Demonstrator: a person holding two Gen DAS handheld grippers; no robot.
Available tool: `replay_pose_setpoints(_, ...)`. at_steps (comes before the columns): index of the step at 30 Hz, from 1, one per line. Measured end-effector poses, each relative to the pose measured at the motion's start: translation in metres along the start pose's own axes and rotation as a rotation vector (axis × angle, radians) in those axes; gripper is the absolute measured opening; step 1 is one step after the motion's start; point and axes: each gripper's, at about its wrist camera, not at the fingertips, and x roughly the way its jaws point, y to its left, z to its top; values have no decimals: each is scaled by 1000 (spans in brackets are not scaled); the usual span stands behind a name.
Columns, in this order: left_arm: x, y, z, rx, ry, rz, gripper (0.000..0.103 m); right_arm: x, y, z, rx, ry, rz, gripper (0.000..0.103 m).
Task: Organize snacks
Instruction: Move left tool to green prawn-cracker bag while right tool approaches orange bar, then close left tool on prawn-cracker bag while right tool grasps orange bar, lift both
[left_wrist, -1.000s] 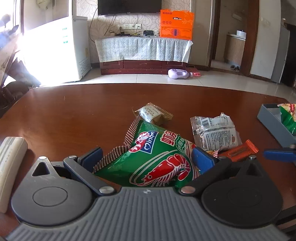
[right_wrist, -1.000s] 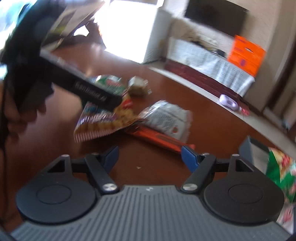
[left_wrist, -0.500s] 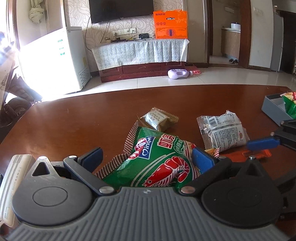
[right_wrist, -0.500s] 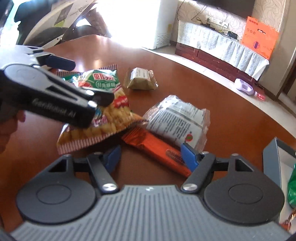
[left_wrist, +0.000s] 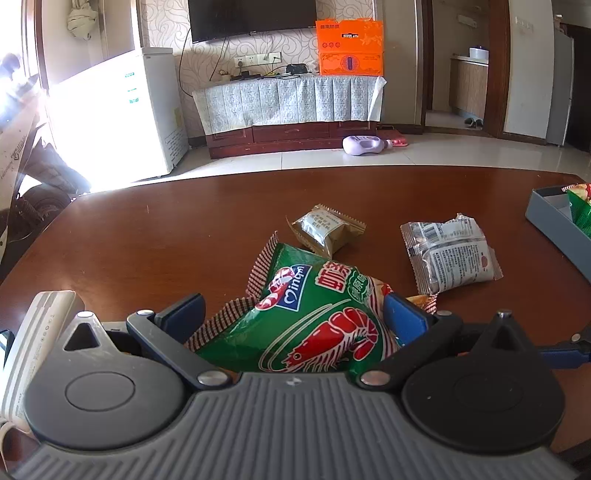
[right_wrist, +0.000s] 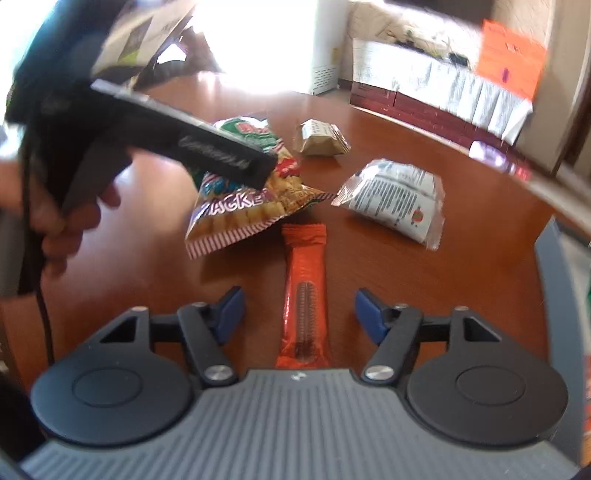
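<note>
A green and red bag of shrimp crackers (left_wrist: 306, 317) sits pinched between the blue pads of my left gripper (left_wrist: 291, 314). In the right wrist view that left gripper (right_wrist: 258, 166) comes in from the left, held by a hand, its tip on the crumpled bag (right_wrist: 243, 210). An orange snack bar (right_wrist: 304, 291) lies lengthwise on the table between the fingers of my right gripper (right_wrist: 300, 312), which stands open, pads apart from the bar. A silver packet (left_wrist: 450, 251) (right_wrist: 391, 199) and a small tan packet (left_wrist: 325, 232) (right_wrist: 321, 136) lie farther back.
A grey box (left_wrist: 546, 221) holding green snack bags stands at the table's right edge. A white oblong device (left_wrist: 37, 332) lies at the near left. The brown wooden table (left_wrist: 166, 240) ends in a curved far edge.
The right wrist view has swung, so the orange bar now lies straight between its fingers, which stand a little narrower. The left gripper keeps the bag, its view barely shifted.
</note>
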Motion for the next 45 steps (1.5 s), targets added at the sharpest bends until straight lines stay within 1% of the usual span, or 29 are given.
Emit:
replay_pose_setpoints(1, 0, 1, -1, -3, 1, -2, 103, 1, -2, 0, 16, -1, 11, 70)
replay_pose_setpoints(4, -1, 3, -2, -12, 2, -7, 103, 1, 2, 0, -26, -8, 7, 69)
replay_pose_setpoints(5, -2, 4, -2, -16, 3, -10, 103, 1, 2, 0, -21, -13, 8, 45)
replay_pose_setpoints(6, -2, 5, -3, -21, 4, -14, 103, -1, 1, 1, -4, -21, 9, 27)
replay_pose_setpoints(7, -2, 6, -3, -27, 6, -19, 103, -1, 2, 0, 4, -24, 2, 24)
replay_pose_setpoints(11, -2, 8, -5, -43, 10, -34, 103, -2, -1, 3, 3, -17, 4, 24)
replay_pose_setpoints(15, -3, 2, -7, -22, 13, -50, 103, -13, 3, -3, -14, -12, -5, 24)
replay_pose_setpoints(18, -4, -5, -10, -6, 14, -91, 103, -15, -1, -8, 19, -16, -1, 24)
replay_pose_setpoints(22, 0, -16, -13, 14, 9, -94, 103, -15, -5, -11, 39, -22, 12, 24)
replay_pose_setpoints(25, 2, -20, -16, -14, 21, -105, 103, -17, -6, -12, 42, -26, 12, 24)
replay_pose_setpoints(36, -2, -34, -27, -14, -29, -40, 103, -17, -9, -16, 57, -35, 5, 24)
replay_pose_setpoints(40, -4, -34, -28, -26, -33, -31, 103, -17, -10, -16, 62, -35, 6, 24)
replay_pose_setpoints(45, -4, -33, -28, -37, -15, -31, 103, -17, -11, -15, 61, -32, 5, 24)
